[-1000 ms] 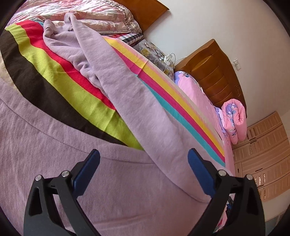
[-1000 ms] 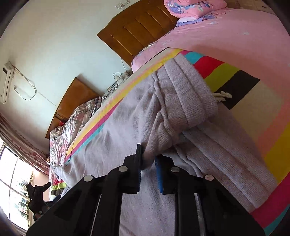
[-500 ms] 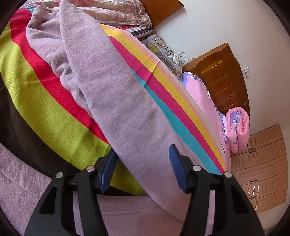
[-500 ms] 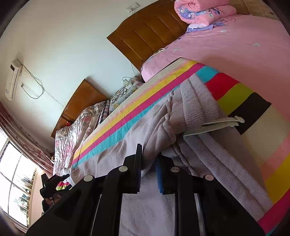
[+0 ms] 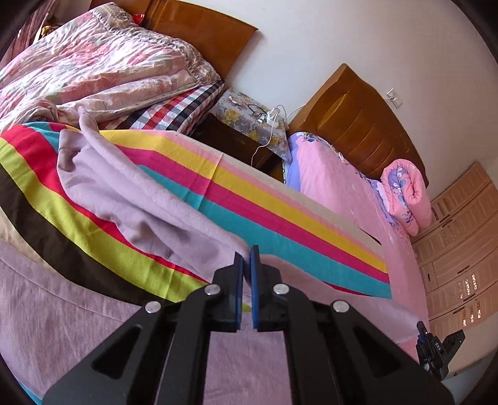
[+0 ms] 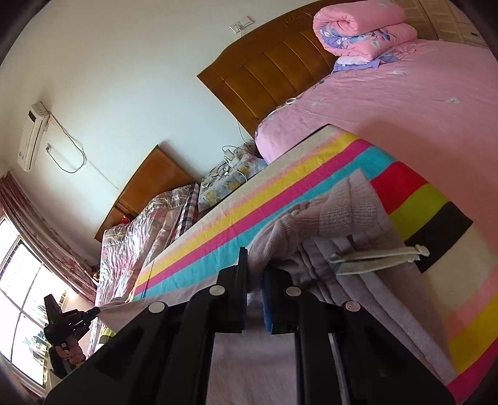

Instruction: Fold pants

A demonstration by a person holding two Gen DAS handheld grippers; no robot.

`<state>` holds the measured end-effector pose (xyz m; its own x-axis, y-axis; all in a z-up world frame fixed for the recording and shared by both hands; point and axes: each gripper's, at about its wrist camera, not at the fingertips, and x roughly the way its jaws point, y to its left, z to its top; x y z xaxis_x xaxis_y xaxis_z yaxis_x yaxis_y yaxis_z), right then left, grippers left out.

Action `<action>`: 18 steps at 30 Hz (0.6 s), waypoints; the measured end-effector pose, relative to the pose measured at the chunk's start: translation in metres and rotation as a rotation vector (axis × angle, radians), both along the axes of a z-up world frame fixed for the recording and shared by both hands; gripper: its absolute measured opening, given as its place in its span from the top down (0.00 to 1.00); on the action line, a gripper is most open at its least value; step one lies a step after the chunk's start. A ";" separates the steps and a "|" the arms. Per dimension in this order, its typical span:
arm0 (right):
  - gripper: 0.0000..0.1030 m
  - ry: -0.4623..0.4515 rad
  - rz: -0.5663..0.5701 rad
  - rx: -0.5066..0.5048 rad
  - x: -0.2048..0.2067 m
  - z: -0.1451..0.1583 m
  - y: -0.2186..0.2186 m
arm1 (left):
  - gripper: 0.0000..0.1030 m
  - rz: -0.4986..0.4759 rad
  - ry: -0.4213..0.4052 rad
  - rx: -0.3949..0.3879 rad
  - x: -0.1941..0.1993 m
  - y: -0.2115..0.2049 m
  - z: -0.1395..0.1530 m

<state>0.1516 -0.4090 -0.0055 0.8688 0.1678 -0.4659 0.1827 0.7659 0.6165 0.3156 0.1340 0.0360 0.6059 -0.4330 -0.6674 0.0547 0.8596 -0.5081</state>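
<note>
Soft matt fleece pants [image 5: 130,199], striped woven cloth blanket [image 5: 280,215], glossy wooden headboard [image 6: 274,74]

Each black claw [image 5: 246,264] [image 6: 255,268] has blue pads [image 5: 254,280] and silver screws [image 5: 212,289].

A bed covered by a pink sheet [image 6: 404,102] carries a wide striped cotton blanket [image 5: 280,215] in pink, yellow, teal, red, lime and black. Crumpled lilac knit pants [image 5: 124,193] lie on the blanket. A rolled pink floral quilt [image 6: 358,28] rests by the wooden headboard [image 6: 274,71].
</note>
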 end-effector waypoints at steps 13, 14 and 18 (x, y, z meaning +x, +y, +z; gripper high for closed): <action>0.88 0.223 0.049 0.078 -0.108 -0.118 -0.008 | 0.92 0.033 0.066 0.040 -0.180 0.061 -0.148; 0.87 0.219 0.040 0.088 -0.109 -0.116 -0.008 | 0.90 0.035 0.073 0.028 -0.178 0.063 -0.148; 0.86 0.227 0.045 0.072 -0.111 -0.116 -0.008 | 0.38 0.051 0.068 0.033 -0.177 0.062 -0.138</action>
<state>0.0405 -0.4168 -0.1211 0.7338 0.2442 -0.6340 0.2896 0.7317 0.6170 0.1382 0.1956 -0.1019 0.5795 -0.3796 -0.7212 -0.0232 0.8768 -0.4802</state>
